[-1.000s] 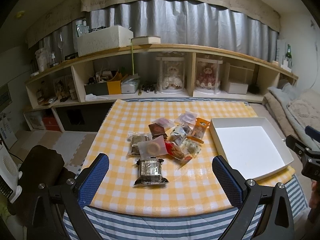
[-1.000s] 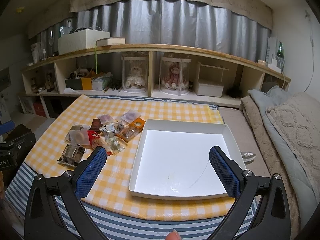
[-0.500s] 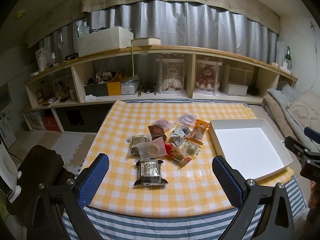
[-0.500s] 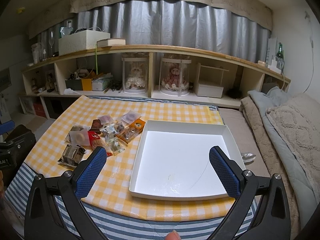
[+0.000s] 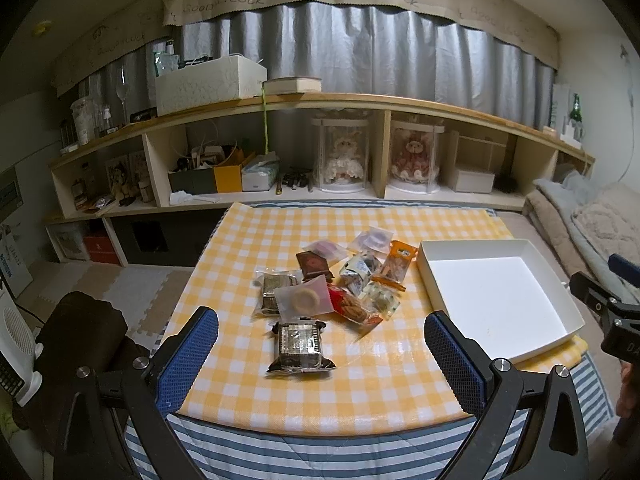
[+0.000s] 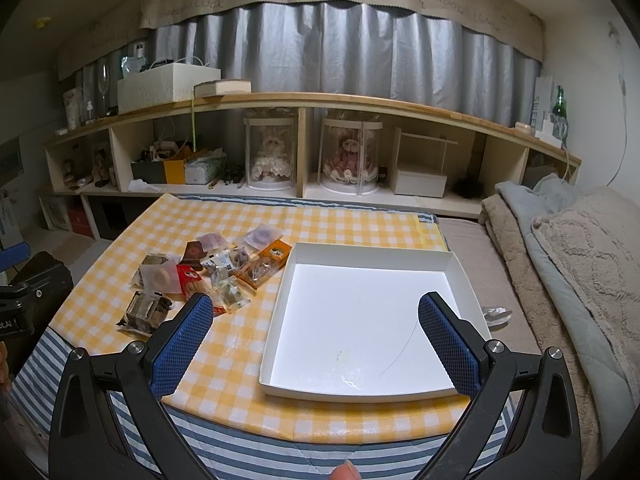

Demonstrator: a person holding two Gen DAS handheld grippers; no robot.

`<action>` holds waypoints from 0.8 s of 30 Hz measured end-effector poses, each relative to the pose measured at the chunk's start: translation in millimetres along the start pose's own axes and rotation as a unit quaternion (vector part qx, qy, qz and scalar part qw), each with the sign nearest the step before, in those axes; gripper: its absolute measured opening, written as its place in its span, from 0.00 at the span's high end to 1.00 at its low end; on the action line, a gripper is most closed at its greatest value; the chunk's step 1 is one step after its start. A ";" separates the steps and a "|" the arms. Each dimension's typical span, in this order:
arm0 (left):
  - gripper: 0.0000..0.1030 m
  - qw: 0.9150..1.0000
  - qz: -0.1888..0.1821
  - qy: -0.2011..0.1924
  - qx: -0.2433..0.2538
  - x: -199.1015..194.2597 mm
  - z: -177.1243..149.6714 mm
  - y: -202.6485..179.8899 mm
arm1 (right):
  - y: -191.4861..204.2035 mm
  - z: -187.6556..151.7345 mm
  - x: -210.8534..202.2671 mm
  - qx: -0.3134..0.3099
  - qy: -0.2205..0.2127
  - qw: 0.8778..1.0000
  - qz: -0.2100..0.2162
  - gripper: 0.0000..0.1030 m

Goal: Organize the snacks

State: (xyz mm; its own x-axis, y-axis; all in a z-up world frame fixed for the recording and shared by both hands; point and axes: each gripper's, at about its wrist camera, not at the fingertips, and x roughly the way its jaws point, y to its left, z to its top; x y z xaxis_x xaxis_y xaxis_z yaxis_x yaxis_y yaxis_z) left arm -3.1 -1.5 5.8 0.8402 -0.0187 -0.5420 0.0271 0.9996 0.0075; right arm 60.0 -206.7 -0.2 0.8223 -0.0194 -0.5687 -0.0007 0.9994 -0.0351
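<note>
Room: low table [image 5: 280, 396] under yellow-and-white checked cloth, striped blue-and-white fabric at near edge; long wooden shelf unit [image 6: 360, 100] behind, grey curtain [image 5: 360, 52] above it; two dolls in clear cases [image 6: 272, 156] in middle cubbies; folded blankets [image 6: 568, 248] to right.

Snacks: loose pile of wrapped packets [image 5: 336, 280] near table centre, just left of tray. Dark foil-wrapped packet [image 5: 301, 345] lying nearest, slightly apart from pile. Pale pouch with round biscuit [image 5: 306, 299] overlapping a red cookie packet [image 5: 348, 304]. Orange packet [image 5: 396, 264] at pile's right edge, close to tray wall.

Tray: white shallow box [image 6: 464, 280], holding no snacks, at table's right side, one corner reaching near edge.

Left gripper [image 5: 320, 356]: blue-padded fingers [image 5: 188, 356] spread wide, holding nothing, above near table edge, pointed toward the dark packet.

Right gripper [image 6: 316, 340]: fingers [image 6: 448, 340] likewise spread wide, holding nothing, above near rim of tray.

Fingertip [image 6: 346, 472] visible at bottom of right wrist view.
</note>
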 end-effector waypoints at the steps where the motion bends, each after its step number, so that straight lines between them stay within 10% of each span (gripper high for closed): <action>1: 0.00 1.000 0.000 0.000 0.000 0.0 -0.3 0.0 | 0.2 0.5 -0.1 0.000 0.000 1.000 0.000 0.00; 24: 0.00 1.000 -0.001 -0.002 -0.001 -0.4 0.7 -2.1 | 0.2 0.2 -0.6 0.000 -0.002 1.000 -0.001 0.00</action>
State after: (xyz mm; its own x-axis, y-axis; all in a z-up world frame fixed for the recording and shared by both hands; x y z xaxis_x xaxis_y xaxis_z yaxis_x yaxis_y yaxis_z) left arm -3.1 -3.5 6.6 0.8423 -0.0205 -0.5386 0.0276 0.9996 0.0052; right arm 59.6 -206.5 0.3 0.8248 -0.0204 -0.5650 0.0004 0.9994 -0.0355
